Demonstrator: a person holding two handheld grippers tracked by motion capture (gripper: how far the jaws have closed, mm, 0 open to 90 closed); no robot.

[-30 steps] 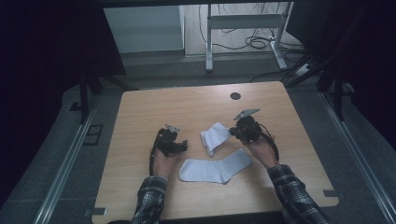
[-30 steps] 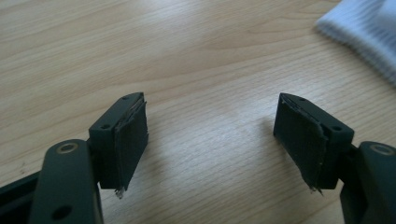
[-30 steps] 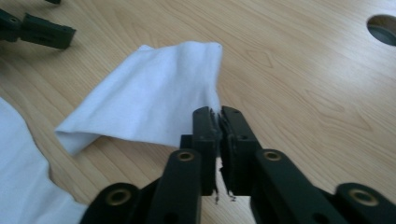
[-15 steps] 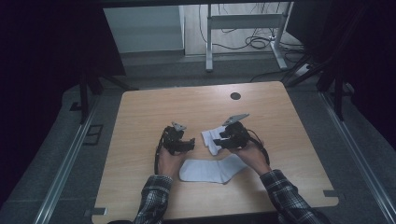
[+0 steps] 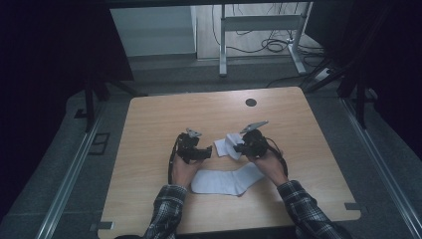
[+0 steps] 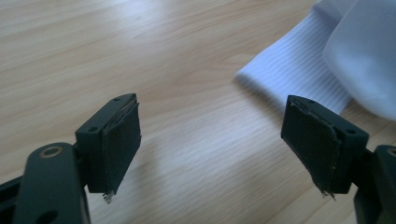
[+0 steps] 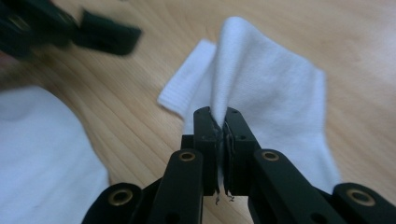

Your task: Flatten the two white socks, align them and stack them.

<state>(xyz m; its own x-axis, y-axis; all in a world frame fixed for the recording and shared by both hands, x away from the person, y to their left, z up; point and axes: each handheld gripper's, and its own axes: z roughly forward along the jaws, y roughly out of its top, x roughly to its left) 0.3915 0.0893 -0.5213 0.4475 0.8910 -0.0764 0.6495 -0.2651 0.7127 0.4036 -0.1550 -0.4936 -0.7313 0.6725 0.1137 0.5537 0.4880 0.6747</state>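
Your right gripper (image 7: pixel 221 122) is pinching a fold of the small white sock (image 7: pixel 261 88), its jaws pressed together on the cloth after closing in the last moment. That sock (image 5: pixel 227 146) is lying near the middle of the table (image 5: pixel 149 119), just left of your right gripper (image 5: pixel 240 148), and the pinched fold is standing up from the wood while the ribbed cuff is lying flat.

Your left gripper (image 6: pixel 215 140) is hovering with its jaws spread wide, and they are opening a little further, with nothing between them but bare table. The sock's cuff (image 6: pixel 289 70) is lying just beyond its right jaw, not touching it. In the high view your left gripper (image 5: pixel 208 153) is sitting just left of the sock.

A 2nd, longer sock (image 5: pixel 226 180) is lying flat on the near side, between your 2 hands.
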